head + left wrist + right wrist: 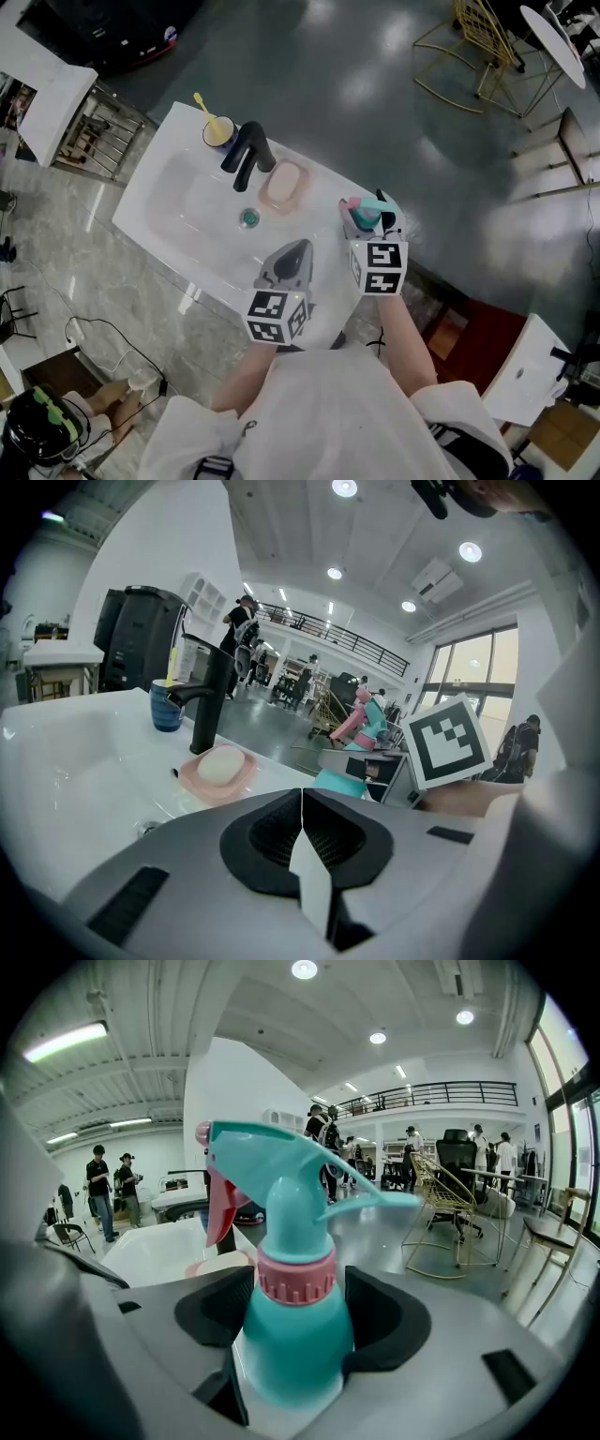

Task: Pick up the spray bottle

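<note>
The spray bottle [291, 1326] is teal with a pink collar and a pink trigger. My right gripper [298, 1335] is shut on its body just below the collar, the black pads pressing both sides. In the head view the spray bottle [364, 217] stands upright in the right gripper [367, 227] over the right end of the white washbasin [178, 192]; whether it touches the top is hidden. My left gripper [291, 255] hovers over the basin's near edge, jaws closed together with nothing between them. The left gripper view also shows the spray bottle [370, 719] to the right.
A black tap [246, 155] rises at the basin's back. Beside it sit a pink soap dish [284, 186] with a bar of soap and a blue cup [217, 131] holding a yellow toothbrush. A gold wire chair [478, 47] stands far off on the grey floor.
</note>
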Tool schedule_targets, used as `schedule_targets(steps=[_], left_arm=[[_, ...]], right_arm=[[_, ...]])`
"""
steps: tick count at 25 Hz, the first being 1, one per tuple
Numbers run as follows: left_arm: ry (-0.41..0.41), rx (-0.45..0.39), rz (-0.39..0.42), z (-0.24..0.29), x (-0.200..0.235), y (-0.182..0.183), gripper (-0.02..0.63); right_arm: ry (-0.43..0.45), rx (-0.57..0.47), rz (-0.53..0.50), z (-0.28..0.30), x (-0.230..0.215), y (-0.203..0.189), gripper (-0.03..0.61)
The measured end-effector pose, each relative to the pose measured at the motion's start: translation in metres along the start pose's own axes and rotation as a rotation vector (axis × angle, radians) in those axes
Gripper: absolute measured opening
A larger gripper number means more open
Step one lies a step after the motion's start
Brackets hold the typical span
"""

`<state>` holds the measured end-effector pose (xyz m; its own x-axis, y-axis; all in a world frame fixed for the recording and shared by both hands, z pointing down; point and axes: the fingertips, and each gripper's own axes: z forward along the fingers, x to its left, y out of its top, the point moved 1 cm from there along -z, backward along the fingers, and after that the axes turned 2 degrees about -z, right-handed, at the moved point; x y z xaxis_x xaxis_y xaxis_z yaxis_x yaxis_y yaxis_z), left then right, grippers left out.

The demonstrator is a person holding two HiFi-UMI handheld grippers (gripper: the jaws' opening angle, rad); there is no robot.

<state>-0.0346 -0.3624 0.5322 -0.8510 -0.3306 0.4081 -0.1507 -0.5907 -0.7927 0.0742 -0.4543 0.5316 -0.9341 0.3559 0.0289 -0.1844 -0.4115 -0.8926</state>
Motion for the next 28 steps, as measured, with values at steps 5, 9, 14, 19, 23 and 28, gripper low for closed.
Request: schedule_targets(steps=[5,9,14,19,23,28], left_arm=[[-0.002,-0.003,0.001,0.001,0.0,0.002,0.028],[-0.002,-0.009,0.001,0.0,-0.001,0.003,0.028],[-0.003,-0.018,0.002,-0.003,-0.001,0.005,0.028],[-0.005,-0.03,0.006,-0.005,-0.004,0.008,0.028],[-0.016,-0.04,0.016,-0.006,-0.009,0.011,0.028],[-0.032,-0.062,0.033,-0.011,-0.018,0.018,0.028]], right_arm=[[-0.003,0.007,0.004,0.001,-0.001,0.0,0.298],[0.005,0.007,0.001,-0.001,-0.001,0.0,0.301],[0.002,0.006,0.015,-0.001,-0.001,0.0,0.299],[0.001,-0.009,0.012,-0.008,0.0,0.003,0.299],[-0.005,-0.029,0.007,-0.016,0.0,0.009,0.3],[-0.017,-0.062,0.012,-0.033,-0.001,0.021,0.299]])
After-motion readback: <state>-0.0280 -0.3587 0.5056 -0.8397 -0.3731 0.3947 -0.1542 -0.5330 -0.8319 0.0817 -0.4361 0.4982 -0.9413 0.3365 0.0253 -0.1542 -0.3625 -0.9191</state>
